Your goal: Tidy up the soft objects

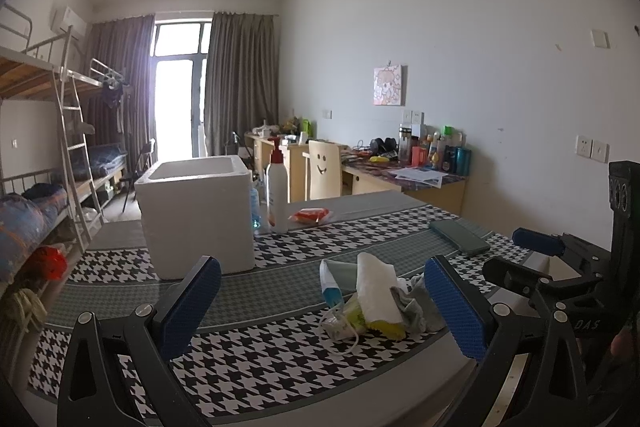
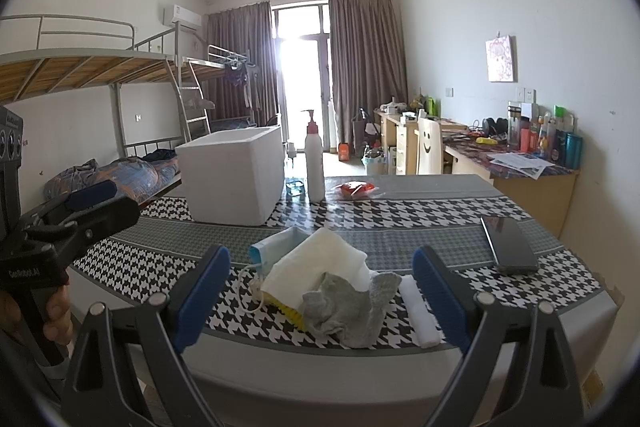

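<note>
Both claws spread wide, nothing between the pads. Left claw (image 1: 324, 307) hovers over the near part of the surface (image 1: 256, 359), its blue pads either side of the soft pile; right claw (image 2: 320, 291) sits low at the near edge, pile framed between its fingers. In the left view the right claw shows at 3 o'clock; in the right view the left claw shows at 9 o'clock, a hand (image 2: 56, 311) on its grip.

Soft pile close to the near edge of the surface: grey sock (image 2: 352, 307) in front, folded white cloth (image 2: 316, 267) on top, blue face mask (image 2: 272, 247) behind at 11 o'clock with its ear loop trailing left, a yellow item (image 2: 288, 311) partly buried underneath, a white roll (image 2: 420, 315) just beside the right pad, right at the rim.

White foam box (image 2: 236, 175), open top, stands well apart at 11 o'clock. Pump bottle (image 2: 314, 163) upright just right of it; red packet (image 2: 356, 189) near the far edge. Dark phone (image 2: 508, 243) at 2 o'clock, near the right edge. Bare checked cloth between pile and box.
</note>
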`<state>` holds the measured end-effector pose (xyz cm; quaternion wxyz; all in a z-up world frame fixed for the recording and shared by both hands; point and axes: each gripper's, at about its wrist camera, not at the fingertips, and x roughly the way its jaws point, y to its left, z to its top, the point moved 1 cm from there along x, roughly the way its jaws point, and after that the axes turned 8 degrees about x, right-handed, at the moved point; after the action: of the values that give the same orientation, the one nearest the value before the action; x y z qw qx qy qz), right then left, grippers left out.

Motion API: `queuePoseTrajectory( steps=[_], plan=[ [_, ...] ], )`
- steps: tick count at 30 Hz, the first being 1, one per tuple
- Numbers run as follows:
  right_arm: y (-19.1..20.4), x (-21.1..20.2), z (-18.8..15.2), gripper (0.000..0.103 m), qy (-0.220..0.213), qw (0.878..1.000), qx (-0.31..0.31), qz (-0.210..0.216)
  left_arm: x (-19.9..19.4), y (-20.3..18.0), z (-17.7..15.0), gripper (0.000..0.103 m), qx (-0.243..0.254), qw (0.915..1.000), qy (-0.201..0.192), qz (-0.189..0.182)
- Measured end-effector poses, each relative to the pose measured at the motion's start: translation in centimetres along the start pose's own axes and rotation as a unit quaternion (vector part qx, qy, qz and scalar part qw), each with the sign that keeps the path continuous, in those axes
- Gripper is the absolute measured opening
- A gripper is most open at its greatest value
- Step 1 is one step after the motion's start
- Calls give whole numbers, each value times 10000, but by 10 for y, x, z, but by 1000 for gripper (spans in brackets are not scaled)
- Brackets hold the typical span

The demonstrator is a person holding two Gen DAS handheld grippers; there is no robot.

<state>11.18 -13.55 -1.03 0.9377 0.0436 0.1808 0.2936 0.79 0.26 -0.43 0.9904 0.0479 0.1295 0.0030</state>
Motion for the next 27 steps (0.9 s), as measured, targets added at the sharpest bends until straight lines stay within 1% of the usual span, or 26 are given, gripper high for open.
queuePoseTrajectory(
  steps=[5,8,27],
  plan=[
    [0,0,0,95,1,10000,1,2,0,-1,0,102,56,10000,10,79],
    [1,-1,0,95,-2,10000,-20,0,0,0,-1,102,13,10000,28,25],
    [0,0,1,95,7,10000,-11,-1,5,3,-1,102,-62,9999,103,-16]
  ],
)
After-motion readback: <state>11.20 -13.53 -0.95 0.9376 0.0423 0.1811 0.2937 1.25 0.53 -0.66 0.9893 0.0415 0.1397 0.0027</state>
